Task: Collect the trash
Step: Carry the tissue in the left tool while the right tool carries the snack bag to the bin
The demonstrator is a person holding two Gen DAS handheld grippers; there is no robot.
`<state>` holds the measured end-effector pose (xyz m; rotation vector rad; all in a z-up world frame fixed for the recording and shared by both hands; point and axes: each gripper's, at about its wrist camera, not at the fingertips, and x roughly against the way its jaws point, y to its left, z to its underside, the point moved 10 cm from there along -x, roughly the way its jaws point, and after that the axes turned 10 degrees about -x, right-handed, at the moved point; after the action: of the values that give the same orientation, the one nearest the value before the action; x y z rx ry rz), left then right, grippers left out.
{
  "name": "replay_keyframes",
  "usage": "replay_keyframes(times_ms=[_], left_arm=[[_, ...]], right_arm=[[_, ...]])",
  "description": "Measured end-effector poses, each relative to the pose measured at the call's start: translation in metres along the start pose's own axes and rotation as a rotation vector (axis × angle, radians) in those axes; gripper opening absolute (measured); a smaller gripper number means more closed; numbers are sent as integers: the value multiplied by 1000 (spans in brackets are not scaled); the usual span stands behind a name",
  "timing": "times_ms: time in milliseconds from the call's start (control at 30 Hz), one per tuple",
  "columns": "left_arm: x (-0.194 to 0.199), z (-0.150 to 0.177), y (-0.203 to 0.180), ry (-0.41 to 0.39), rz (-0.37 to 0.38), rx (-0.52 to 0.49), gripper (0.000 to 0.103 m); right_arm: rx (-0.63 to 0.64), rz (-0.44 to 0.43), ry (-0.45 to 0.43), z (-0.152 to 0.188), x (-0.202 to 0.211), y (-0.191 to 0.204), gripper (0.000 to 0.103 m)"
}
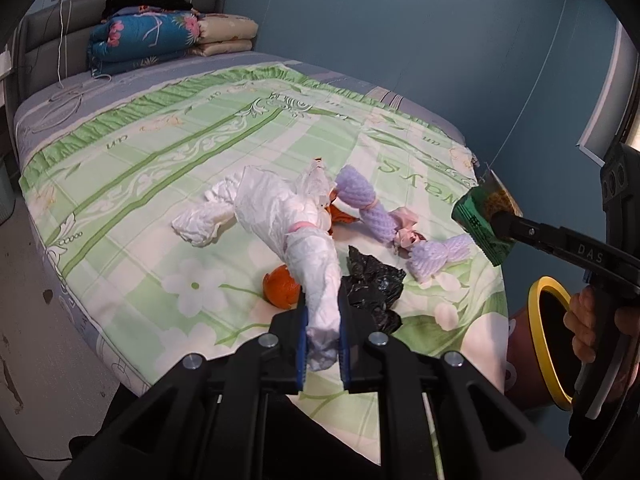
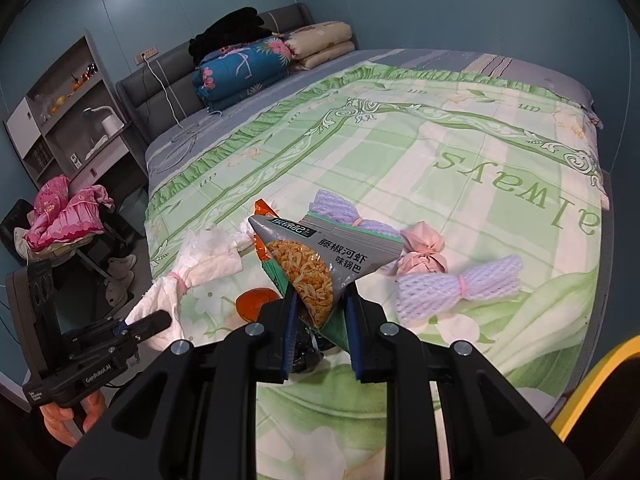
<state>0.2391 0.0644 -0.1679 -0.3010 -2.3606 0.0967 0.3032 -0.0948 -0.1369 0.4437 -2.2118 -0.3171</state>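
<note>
Left wrist view: the left gripper (image 1: 323, 344) pinches one end of a white tissue bundle (image 1: 276, 216) tied with a pink band, its far end draped over the green bedspread (image 1: 160, 152). The right gripper (image 2: 320, 320) clamps a snack packet (image 2: 316, 264) clear of the bed, near the yellow-rimmed bin (image 1: 544, 344) that stands beside the mattress. Nothing can be seen inside the bin — collection looks to be at an early stage. Left on the bed: an orange peel (image 1: 280, 290), a crumpled black bag (image 1: 372, 288), two purple foam nets (image 1: 360, 200) and a small pink cloth knot (image 1: 404, 234) — all close together near the bed's foot.
</note>
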Motion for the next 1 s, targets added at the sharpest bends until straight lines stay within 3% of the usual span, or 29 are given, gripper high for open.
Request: replay_keyframes(times_ms=[533,1000], left_arm=[[52,-38,-48,-112,13,-67,11],[79,-67,-113,-196,82,-136,11]], right_arm=[[-8,-15,-141,-8,89,-13,21],[-41,14,-286,-11,176,-44,21]])
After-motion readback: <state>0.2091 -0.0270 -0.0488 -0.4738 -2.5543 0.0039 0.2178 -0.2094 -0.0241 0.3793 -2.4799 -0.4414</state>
